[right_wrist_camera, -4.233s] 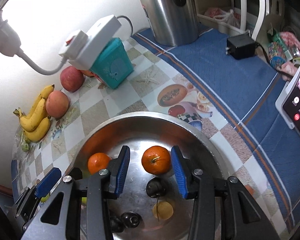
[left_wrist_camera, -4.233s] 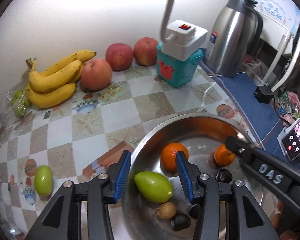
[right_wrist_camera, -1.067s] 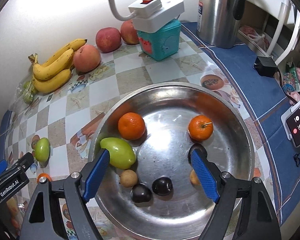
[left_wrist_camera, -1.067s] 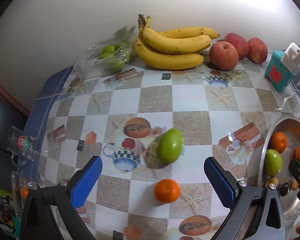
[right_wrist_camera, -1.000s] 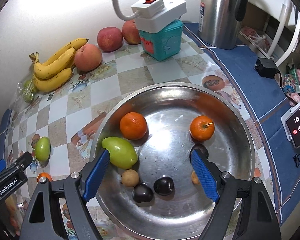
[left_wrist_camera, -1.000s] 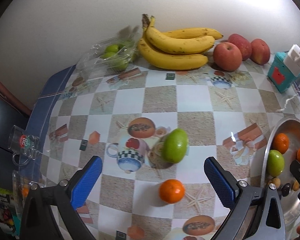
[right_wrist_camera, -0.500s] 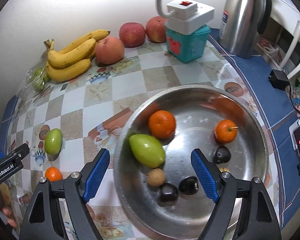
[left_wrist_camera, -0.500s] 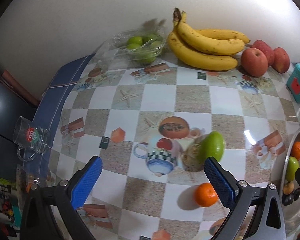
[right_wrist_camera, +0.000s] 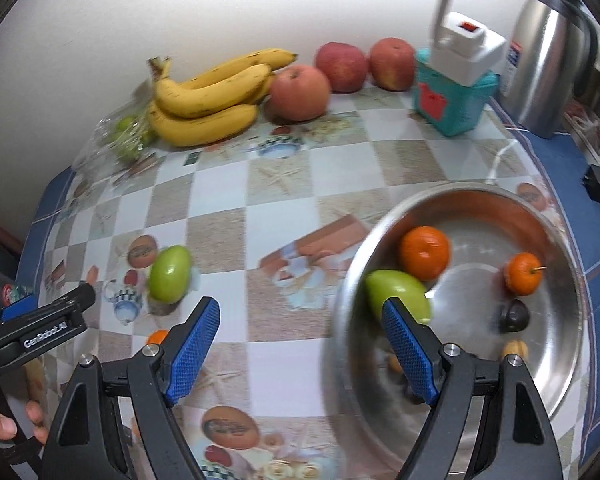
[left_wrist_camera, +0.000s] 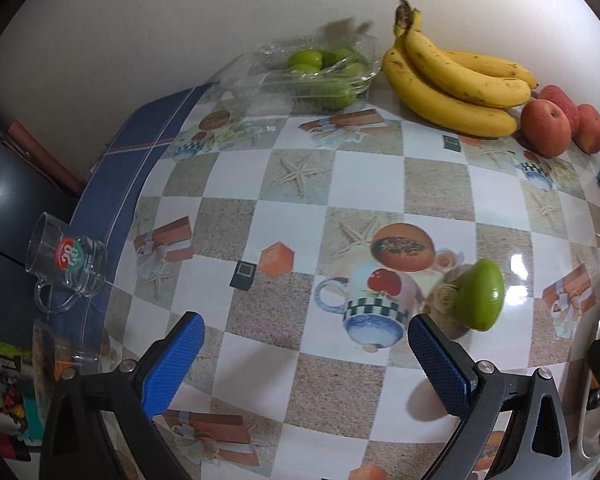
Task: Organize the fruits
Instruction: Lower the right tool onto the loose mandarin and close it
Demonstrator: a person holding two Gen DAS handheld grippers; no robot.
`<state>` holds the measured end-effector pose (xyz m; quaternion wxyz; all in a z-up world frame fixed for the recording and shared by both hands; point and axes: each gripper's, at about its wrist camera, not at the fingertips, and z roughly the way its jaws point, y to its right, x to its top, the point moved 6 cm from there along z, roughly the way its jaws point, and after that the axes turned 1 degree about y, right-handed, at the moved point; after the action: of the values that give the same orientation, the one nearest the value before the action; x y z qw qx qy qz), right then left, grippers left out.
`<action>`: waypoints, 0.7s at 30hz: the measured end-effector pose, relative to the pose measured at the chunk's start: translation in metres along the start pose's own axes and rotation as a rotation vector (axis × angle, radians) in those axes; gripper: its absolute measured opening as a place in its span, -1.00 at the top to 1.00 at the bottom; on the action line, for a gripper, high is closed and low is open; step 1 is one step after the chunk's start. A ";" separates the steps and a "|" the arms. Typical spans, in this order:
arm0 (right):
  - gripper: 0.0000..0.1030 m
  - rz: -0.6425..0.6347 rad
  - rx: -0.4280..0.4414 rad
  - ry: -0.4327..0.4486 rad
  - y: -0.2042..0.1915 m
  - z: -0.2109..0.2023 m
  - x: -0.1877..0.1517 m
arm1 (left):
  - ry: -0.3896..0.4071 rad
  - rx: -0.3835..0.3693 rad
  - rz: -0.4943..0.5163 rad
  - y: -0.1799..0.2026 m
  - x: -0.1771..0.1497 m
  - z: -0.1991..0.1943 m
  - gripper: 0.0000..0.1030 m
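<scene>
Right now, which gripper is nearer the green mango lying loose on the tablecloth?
Left. The left gripper hovers open with the green mango just off its right finger; the right gripper, also open, sits farther toward the steel bowl.

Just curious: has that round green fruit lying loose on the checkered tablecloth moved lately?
No. The round green fruit sits beside the printed teacup; only the camera shifted.

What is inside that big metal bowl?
The metal bowl holds two oranges, a green mango and small dark and tan fruits; the right gripper covers its near part.
</scene>
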<state>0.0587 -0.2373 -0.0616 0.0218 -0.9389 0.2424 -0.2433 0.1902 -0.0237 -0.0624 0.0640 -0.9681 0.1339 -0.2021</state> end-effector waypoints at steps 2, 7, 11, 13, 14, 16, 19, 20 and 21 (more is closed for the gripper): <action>-0.63 -0.017 0.012 -0.006 -0.011 0.003 -0.002 | -0.008 -0.003 -0.008 -0.005 -0.001 0.003 -1.00; -0.63 -0.047 0.038 -0.012 -0.032 0.007 -0.005 | -0.028 -0.006 -0.024 -0.013 -0.004 0.009 -1.00; -0.63 -0.065 0.053 -0.025 -0.046 0.012 -0.009 | -0.048 -0.017 -0.033 -0.015 -0.008 0.014 -1.00; -0.63 -0.081 0.058 -0.039 -0.053 0.016 -0.012 | -0.065 -0.018 -0.031 -0.015 -0.011 0.019 -1.00; -0.63 -0.086 0.059 -0.046 -0.055 0.018 -0.014 | -0.073 -0.021 -0.026 -0.014 -0.013 0.022 -1.00; -0.63 -0.091 0.062 -0.055 -0.059 0.021 -0.017 | -0.092 -0.022 -0.018 -0.013 -0.017 0.027 -1.00; -0.63 -0.104 0.067 -0.069 -0.065 0.027 -0.021 | -0.112 -0.013 -0.011 -0.013 -0.021 0.034 -1.00; -0.63 -0.107 0.069 -0.075 -0.067 0.029 -0.022 | -0.117 -0.009 -0.012 -0.014 -0.022 0.036 -1.00; -0.63 -0.110 0.072 -0.081 -0.069 0.031 -0.024 | -0.120 -0.006 -0.014 -0.016 -0.023 0.037 -1.00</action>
<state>0.0856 -0.1674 -0.0881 0.0519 -0.9585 0.1806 -0.2143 0.1887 0.0003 -0.1018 0.0676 -0.9795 0.1239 -0.1435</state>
